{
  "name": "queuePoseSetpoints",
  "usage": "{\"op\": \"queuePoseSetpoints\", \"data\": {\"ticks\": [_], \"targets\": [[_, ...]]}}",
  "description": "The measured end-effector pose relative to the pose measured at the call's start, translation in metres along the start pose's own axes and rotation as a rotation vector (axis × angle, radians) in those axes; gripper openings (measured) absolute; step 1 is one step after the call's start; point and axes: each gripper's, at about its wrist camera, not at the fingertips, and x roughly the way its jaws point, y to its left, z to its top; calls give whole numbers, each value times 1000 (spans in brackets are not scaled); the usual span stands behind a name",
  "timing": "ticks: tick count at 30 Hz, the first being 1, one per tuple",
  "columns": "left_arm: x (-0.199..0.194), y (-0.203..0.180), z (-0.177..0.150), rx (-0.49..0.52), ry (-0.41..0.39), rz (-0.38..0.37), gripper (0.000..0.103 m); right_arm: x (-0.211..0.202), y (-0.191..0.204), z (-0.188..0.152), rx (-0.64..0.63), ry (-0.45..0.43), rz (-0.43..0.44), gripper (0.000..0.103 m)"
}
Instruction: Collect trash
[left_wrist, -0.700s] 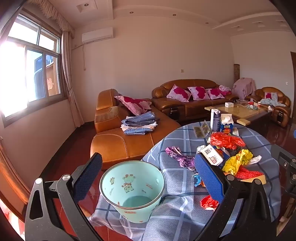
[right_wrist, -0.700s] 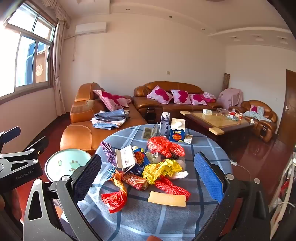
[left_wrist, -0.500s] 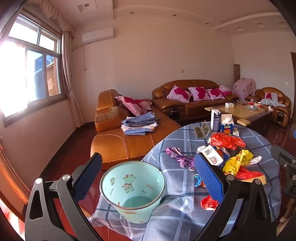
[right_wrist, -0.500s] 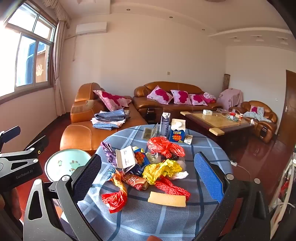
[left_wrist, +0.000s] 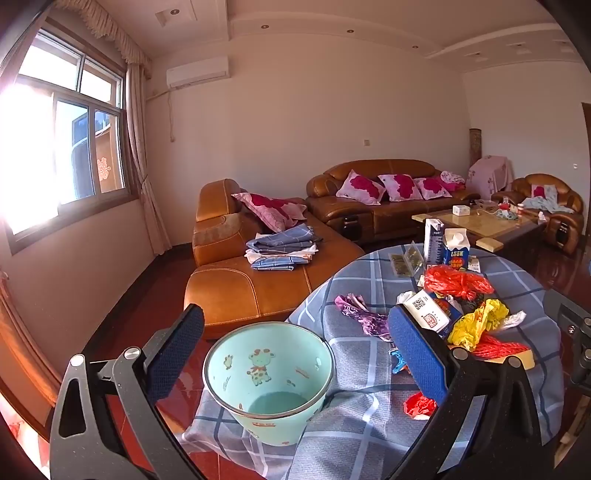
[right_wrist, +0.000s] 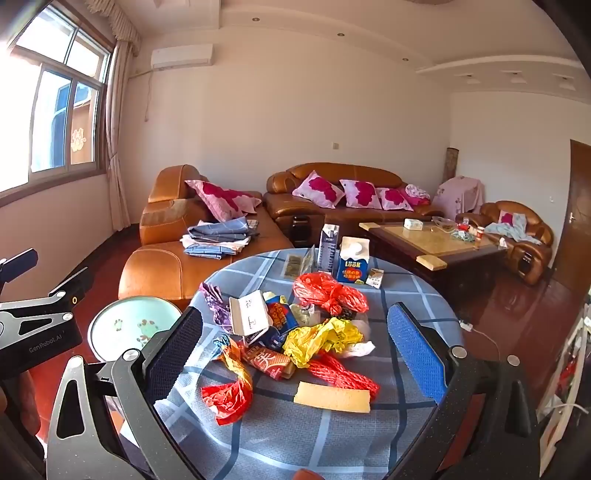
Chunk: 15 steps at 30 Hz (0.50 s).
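A pile of trash lies on a round table with a blue checked cloth (right_wrist: 295, 435): a red bag (right_wrist: 328, 293), a yellow wrapper (right_wrist: 317, 339), a red-orange wrapper (right_wrist: 229, 395), a purple wrapper (right_wrist: 216, 306), a white box (right_wrist: 249, 315) and a yellow sponge (right_wrist: 332, 397). A mint-green bin (left_wrist: 267, 376) with a giraffe print stands beside the table's left edge, empty. My left gripper (left_wrist: 295, 354) is open, hovering over the bin. My right gripper (right_wrist: 295, 350) is open and empty above the pile.
Two cartons (right_wrist: 352, 260) stand at the table's far edge. A brown leather sofa (left_wrist: 243, 280) with folded cloths is behind the bin. A coffee table (right_wrist: 432, 240) and armchair (right_wrist: 517, 236) stand at right. The left gripper's body (right_wrist: 33, 325) shows in the right wrist view.
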Motion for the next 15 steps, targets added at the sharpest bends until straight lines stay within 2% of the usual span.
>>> {"op": "queuePoseSetpoints", "data": {"ticks": [15], "targets": [[3,-5,-5,1,0,13,97,-3,-2,0,2,3,-3,99]]}}
